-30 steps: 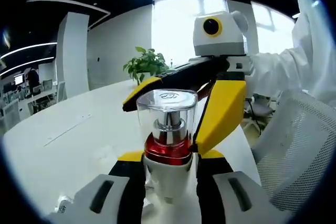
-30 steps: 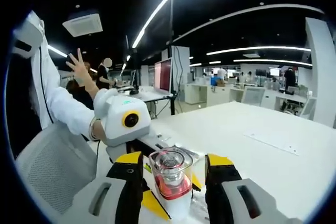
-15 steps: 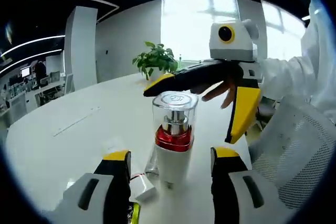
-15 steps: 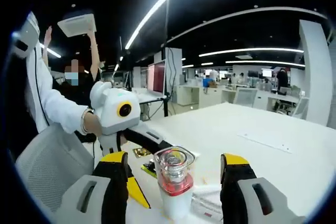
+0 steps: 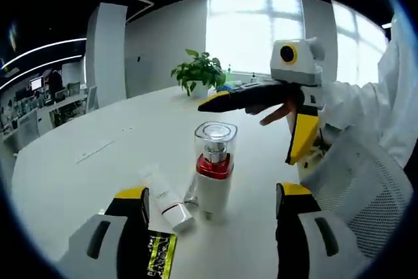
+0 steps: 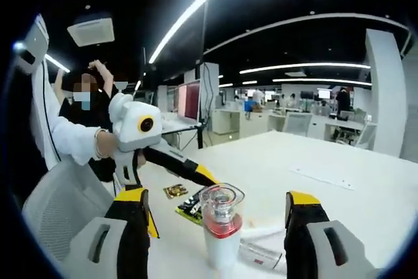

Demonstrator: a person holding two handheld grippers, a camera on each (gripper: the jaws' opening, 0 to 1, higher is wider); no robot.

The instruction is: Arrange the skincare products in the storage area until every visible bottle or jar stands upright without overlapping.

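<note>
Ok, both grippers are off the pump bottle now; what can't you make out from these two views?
- White tube, left gripper view: label too small to read.
- Tube, right gripper view: near end hidden behind pump bottle.
- Yellow-black sachet, left gripper view: cut off by left gripper's jaw.

The right gripper (image 6: pixel 219 243) had its two yellow-tipped jaws spread wide, with a pump bottle (image 6: pixel 221 232) standing upright on the white table (image 6: pixel 339 191) between them, touching neither. The bottle had a white body, a red band and a clear cap. Just right of its base a white tube (image 6: pixel 261 251) lay flat on the tabletop. A bit further back on the left sat a dark green packet (image 6: pixel 191 206) and a small gold sachet (image 6: pixel 175 191), both flat. The left gripper (image 6: pixel 171 161) came in from the left, held by a white-sleeved person, its black and yellow jaws reaching over the packets.
</note>
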